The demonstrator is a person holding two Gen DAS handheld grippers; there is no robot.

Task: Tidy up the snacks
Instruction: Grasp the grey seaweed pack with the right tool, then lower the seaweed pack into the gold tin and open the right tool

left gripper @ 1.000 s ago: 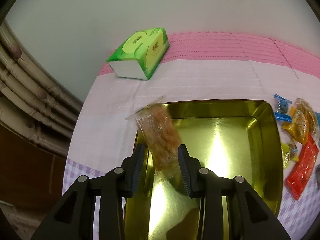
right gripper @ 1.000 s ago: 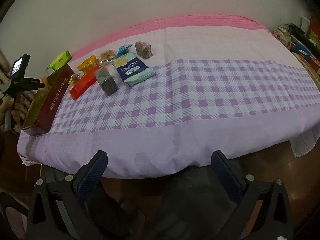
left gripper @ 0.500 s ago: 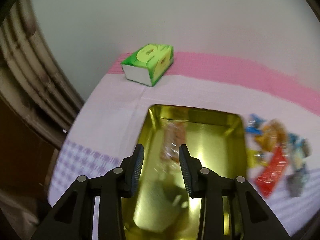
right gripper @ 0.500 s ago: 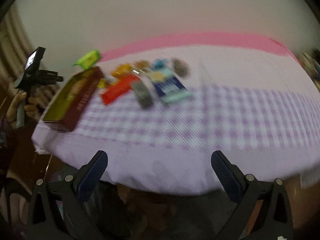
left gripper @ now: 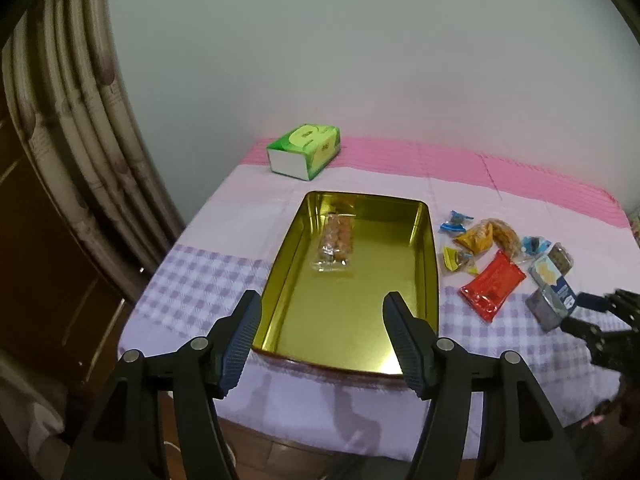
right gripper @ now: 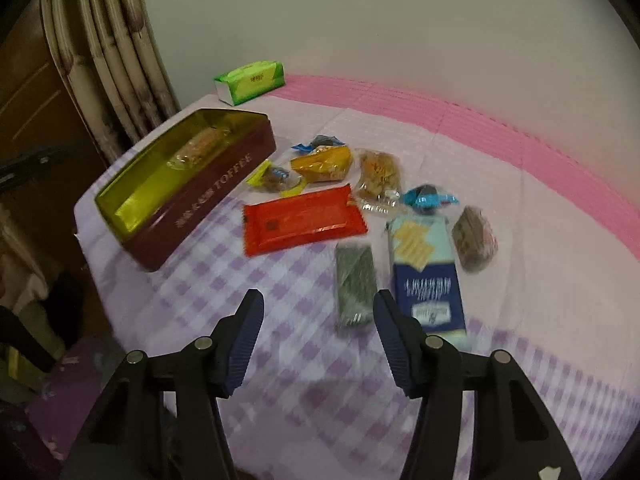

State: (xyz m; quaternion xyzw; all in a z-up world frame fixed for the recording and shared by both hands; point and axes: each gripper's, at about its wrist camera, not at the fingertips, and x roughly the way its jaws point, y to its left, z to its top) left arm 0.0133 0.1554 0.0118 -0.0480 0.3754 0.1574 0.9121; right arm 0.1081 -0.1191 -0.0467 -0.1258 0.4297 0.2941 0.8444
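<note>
Resting inside the gold tin (left gripper: 424,280), one clear-wrapped snack (left gripper: 336,242) is stowed; the remaining packets (right gripper: 304,220) lie beside it on the surface, unsorted. Left claw (left gripper: 322,340) and right claw (right gripper: 316,340) both gape wide, holding nothing. A green tissue box (left gripper: 306,151) stands beyond, obstructing nothing.

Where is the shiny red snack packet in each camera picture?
Left wrist view: the red packet lies at the right, just right of the gold tin.
Right wrist view: the red packet lies near the middle, right of the tin's dark red wall.
Shared landmark: the green tissue box by the wall.
</note>
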